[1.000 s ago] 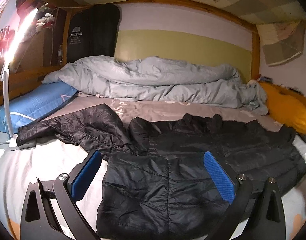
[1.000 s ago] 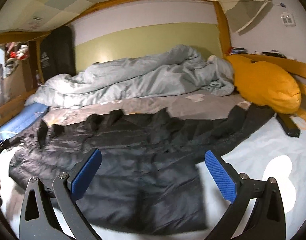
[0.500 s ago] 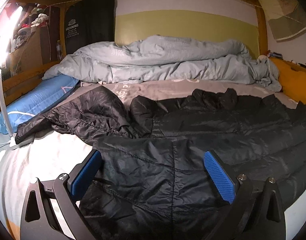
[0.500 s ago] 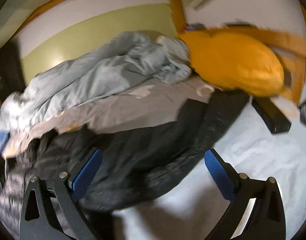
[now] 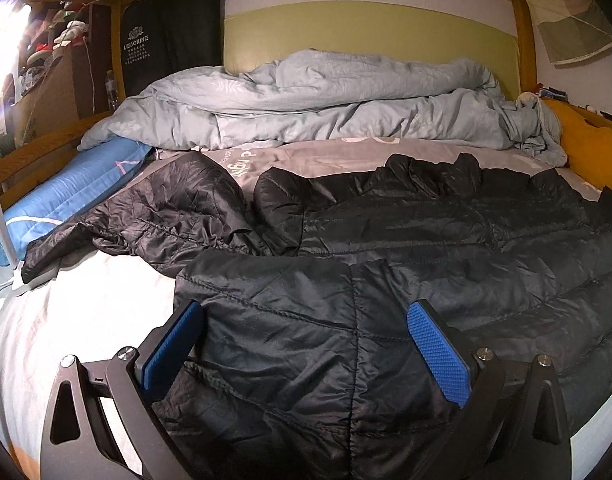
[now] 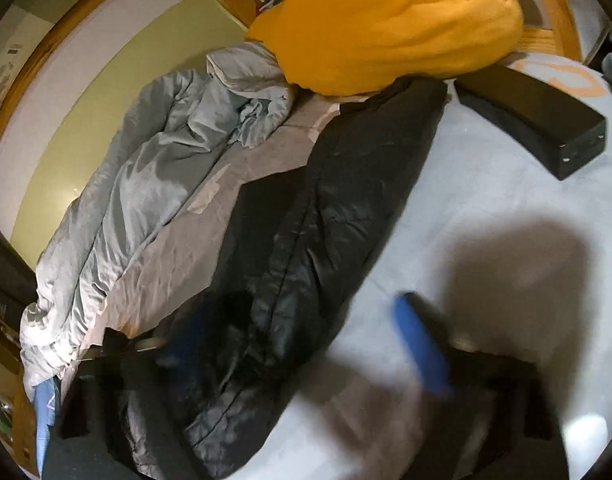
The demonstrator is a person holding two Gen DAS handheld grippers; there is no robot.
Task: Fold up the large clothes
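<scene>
A black puffer jacket (image 5: 386, 264) lies spread across the bed, its hood (image 5: 178, 204) at the left. My left gripper (image 5: 306, 344) hangs open low over the jacket's near corner, and the fabric lies below its blue pads (image 5: 438, 352). In the tilted, blurred right wrist view, one jacket sleeve (image 6: 346, 200) stretches toward the orange pillow (image 6: 386, 20). My right gripper (image 6: 306, 340) is over that sleeve, its jaws closing. The sleeve lies between the blurred pads (image 6: 422, 344), which still stand apart.
A crumpled grey-blue duvet (image 5: 326, 100) runs along the back wall. A blue pillow (image 5: 66, 196) lies at the left by the wooden rail. A black box (image 6: 534, 120) rests on the white sheet (image 6: 486, 208) near the orange pillow. A bright lamp (image 5: 2, 60) glares at far left.
The left gripper sank closer over the jacket's near corner. The right gripper swept right to the sleeve, rolled, and its jaws narrowed.
</scene>
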